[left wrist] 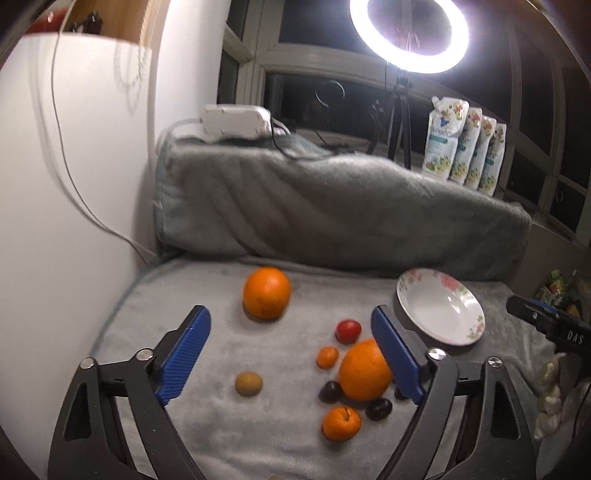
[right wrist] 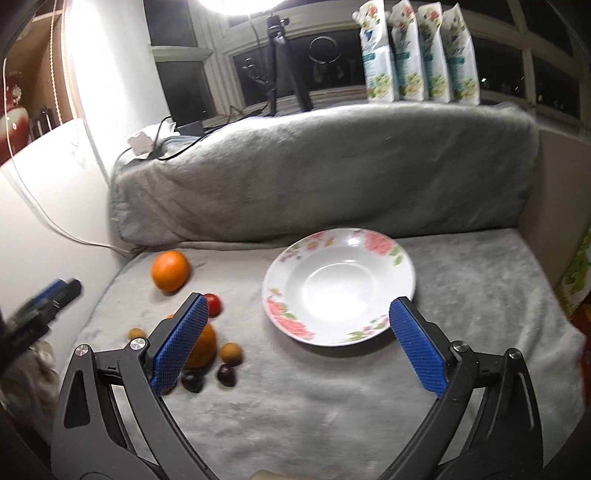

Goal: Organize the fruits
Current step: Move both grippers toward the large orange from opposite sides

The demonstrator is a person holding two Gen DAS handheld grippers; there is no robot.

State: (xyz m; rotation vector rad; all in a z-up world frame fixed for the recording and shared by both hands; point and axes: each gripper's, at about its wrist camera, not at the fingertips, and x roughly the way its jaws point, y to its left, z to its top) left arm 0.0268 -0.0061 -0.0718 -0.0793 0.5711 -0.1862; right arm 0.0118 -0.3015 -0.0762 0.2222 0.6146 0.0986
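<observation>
Fruits lie on a grey blanket. In the left wrist view a large orange (left wrist: 266,292) sits far centre, and a second orange (left wrist: 364,370) sits beside a red fruit (left wrist: 348,331), two small tangerines (left wrist: 327,357) (left wrist: 341,423), dark plums (left wrist: 330,391) and a brownish kiwi (left wrist: 249,384). An empty white floral plate (left wrist: 440,306) lies at right. My left gripper (left wrist: 291,325) is open and empty above the fruits. My right gripper (right wrist: 301,312) is open and empty, hovering in front of the plate (right wrist: 339,286); the far orange (right wrist: 170,270) and the fruit cluster (right wrist: 201,345) are at its left.
A grey blanket-covered cushion (left wrist: 332,206) backs the surface. A white wall (left wrist: 74,184) with a cable is at left. A ring light on a tripod (left wrist: 408,33) and several refill pouches (left wrist: 465,144) stand on the window ledge behind.
</observation>
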